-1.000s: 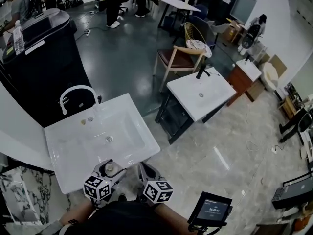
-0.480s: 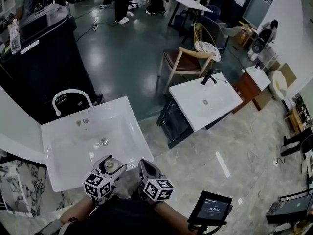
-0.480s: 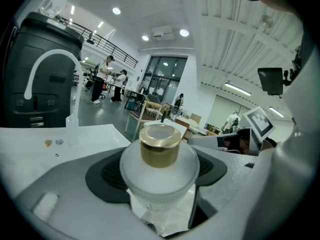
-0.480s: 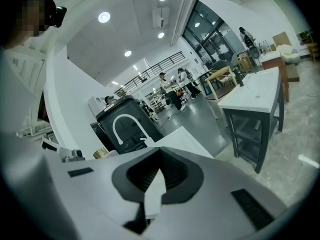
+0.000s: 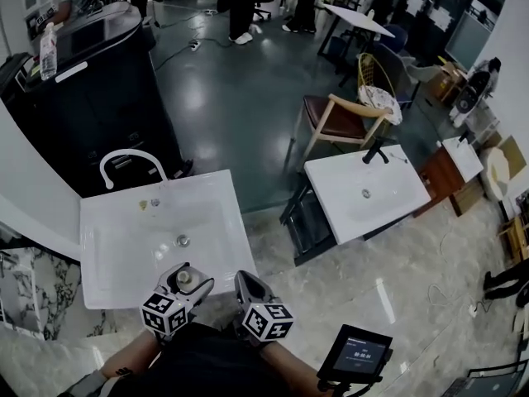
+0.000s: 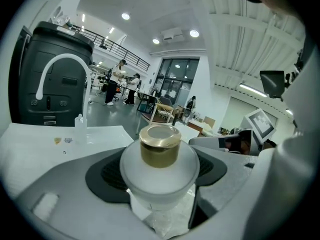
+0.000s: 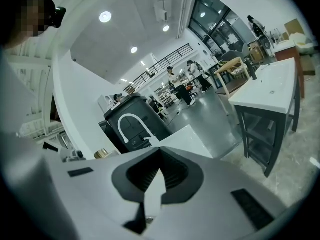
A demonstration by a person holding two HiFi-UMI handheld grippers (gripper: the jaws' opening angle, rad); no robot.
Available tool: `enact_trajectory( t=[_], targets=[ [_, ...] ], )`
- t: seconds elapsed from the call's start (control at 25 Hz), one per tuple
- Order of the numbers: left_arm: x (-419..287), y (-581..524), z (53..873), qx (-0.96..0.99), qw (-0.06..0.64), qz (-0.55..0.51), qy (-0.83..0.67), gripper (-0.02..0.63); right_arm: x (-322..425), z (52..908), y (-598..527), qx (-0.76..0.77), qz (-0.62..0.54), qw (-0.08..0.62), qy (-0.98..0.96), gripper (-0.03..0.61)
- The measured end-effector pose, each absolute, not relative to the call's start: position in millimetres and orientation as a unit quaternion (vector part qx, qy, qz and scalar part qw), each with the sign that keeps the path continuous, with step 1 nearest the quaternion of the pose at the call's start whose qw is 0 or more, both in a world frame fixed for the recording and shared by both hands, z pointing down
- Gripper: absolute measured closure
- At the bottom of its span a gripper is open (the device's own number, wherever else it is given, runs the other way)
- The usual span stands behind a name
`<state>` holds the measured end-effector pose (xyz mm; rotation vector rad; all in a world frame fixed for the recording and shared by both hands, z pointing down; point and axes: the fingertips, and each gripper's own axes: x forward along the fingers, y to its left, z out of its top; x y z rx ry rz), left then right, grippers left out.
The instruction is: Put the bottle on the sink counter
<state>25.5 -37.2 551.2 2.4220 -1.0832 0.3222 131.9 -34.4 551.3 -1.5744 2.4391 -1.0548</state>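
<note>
The bottle (image 6: 160, 156), frosted white with a gold cap (image 6: 160, 145), stands upright between the jaws of your left tongs (image 5: 187, 283). Both jaws press against its round body, so they are only as far apart as the bottle is wide. In the head view the bottle shows at the front rim of the white sink worktop (image 5: 221, 242), near that edge's middle. I cannot tell whether it touches the surface. Your right tongs (image 5: 245, 287) hover just beside the left ones, off the worktop's front right corner. Their jaws are closed together with nothing between them. Beyond the bottle lies the basin, and at the worktop's back edge a white arched faucet (image 5: 130, 157) rises beside a small clear bottle (image 6: 78, 127). A second white sink (image 5: 364, 193) stands well apart to the right.
</note>
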Motion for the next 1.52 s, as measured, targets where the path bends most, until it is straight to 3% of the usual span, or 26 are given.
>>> enact_trajectory(
  t=[0.88,1.52],
  targets=[
    [36,-115,570,0.864,0.247,0.132,-0.418,0.270,158,570,-103,-0.510,-0.366,0.026,0.778,0.583],
    [32,-214,580,0.874,0.211,0.140,-0.415,0.270,139,580,-176,-0.517,-0.362,0.005,0.776,0.583]
  ],
)
